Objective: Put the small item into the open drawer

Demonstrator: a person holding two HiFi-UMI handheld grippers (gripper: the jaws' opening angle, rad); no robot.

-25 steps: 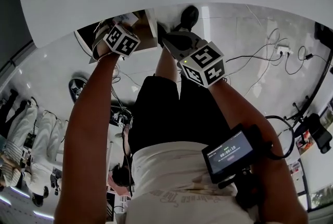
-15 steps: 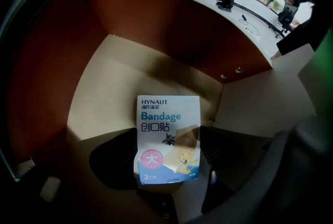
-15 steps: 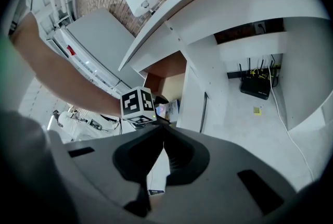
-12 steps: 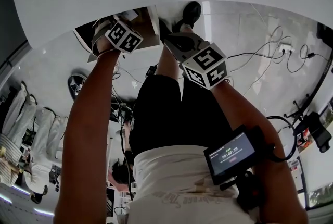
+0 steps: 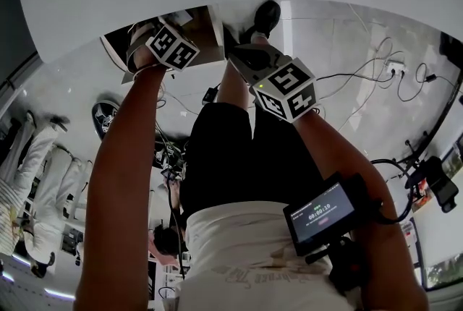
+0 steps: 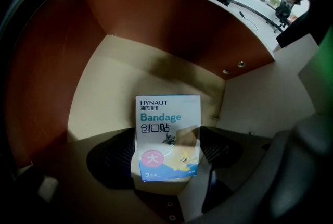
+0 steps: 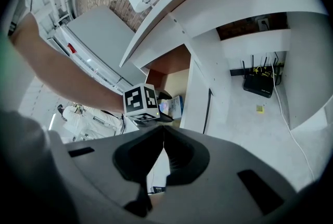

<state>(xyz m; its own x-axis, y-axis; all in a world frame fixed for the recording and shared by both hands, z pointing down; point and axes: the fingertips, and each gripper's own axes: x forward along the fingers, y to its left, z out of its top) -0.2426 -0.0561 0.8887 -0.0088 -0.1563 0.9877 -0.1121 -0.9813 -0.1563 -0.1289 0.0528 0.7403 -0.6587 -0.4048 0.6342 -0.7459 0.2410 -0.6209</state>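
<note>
Bandage packet (image 6: 167,137) was pinched upright by the left gripper (image 6: 166,151) over the open drawer (image 6: 104,82), apparently for dropping inside, while the right gripper (image 7: 162,152) was closed, empty.

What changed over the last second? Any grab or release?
The left gripper edged slightly forward, toward the open drawer with brown walls and a beige floor. It is clamped on the white-and-blue bandage box now; no release shows. The right gripper stayed put, shut and empty.
</note>
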